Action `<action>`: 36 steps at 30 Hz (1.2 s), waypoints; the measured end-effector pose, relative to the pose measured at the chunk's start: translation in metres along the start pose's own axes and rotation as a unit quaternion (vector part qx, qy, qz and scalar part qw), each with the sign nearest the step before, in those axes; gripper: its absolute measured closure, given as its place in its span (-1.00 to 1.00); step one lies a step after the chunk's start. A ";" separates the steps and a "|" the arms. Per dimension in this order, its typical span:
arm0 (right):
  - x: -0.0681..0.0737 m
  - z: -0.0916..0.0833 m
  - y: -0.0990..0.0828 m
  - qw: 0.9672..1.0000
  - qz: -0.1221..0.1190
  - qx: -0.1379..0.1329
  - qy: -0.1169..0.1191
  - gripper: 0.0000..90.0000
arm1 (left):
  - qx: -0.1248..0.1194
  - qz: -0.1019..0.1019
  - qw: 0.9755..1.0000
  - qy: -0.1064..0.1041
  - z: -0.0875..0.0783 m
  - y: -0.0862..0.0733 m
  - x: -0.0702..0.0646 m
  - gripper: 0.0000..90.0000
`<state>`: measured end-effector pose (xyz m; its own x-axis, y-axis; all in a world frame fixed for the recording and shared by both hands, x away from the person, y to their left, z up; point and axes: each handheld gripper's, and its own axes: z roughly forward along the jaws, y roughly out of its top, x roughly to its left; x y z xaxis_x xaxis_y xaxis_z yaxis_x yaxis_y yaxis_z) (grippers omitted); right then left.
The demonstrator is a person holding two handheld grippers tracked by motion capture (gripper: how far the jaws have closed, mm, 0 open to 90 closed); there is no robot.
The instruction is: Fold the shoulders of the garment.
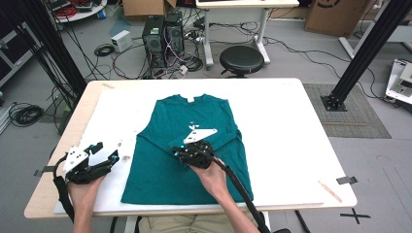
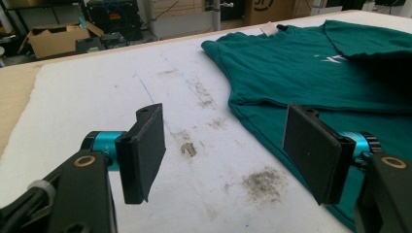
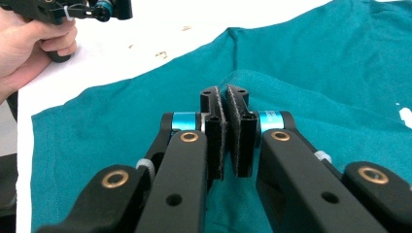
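High view first: the teal T-shirt (image 1: 187,145) lies flat in the middle of the white table (image 1: 286,126), collar toward twelve o'clock, hem toward six, with a sleeve folded in across the chest. Right on that folded fabric, at about the shirt's centre, sits the right gripper (image 1: 187,151); in the right gripper view its jaws are pressed together, pads face to face, over a raised fold of the shirt (image 3: 311,73) — whether cloth is actually caught between them I cannot tell. Out at nine o'clock from the shirt, the left gripper (image 1: 104,154) rests on the bare tabletop just beside the shirt's edge. In the left gripper view its jaws stand spread wide with nothing between them, stained white table surface (image 2: 87,97) beneath, the shirt (image 2: 301,73) at two o'clock.
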<state>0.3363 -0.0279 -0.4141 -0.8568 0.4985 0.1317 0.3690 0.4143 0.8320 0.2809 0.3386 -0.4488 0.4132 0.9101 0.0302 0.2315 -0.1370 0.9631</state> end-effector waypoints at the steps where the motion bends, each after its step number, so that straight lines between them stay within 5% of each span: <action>1: 0.000 0.001 0.000 1.000 -0.006 -0.002 0.001 0.94 | 0.000 0.000 1.000 0.000 0.000 0.000 0.000 -0.29; 26: 0.007 0.014 -0.001 1.000 -0.010 0.000 0.024 0.90 | 0.001 0.002 1.000 0.001 0.001 0.000 0.000 -0.29; 30: 0.008 0.013 -0.001 0.999 -0.005 -0.001 0.037 0.58 | 0.001 0.002 1.000 0.001 0.000 0.000 -0.001 -0.29; 32: 0.008 0.011 0.000 0.999 0.005 -0.002 0.036 0.22 | 0.001 0.002 1.000 0.001 0.001 0.000 -0.001 -0.29; 36: 0.003 0.001 0.001 1.000 0.008 -0.006 0.019 0.06 | 0.001 0.003 1.000 0.001 0.000 0.000 -0.001 -0.29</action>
<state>0.3342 -0.0248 -0.4134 -0.8638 0.4759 0.1655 0.3790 0.3974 0.8357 0.2811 0.3379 -0.4489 0.4125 0.9103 0.0355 0.2311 -0.1423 0.9625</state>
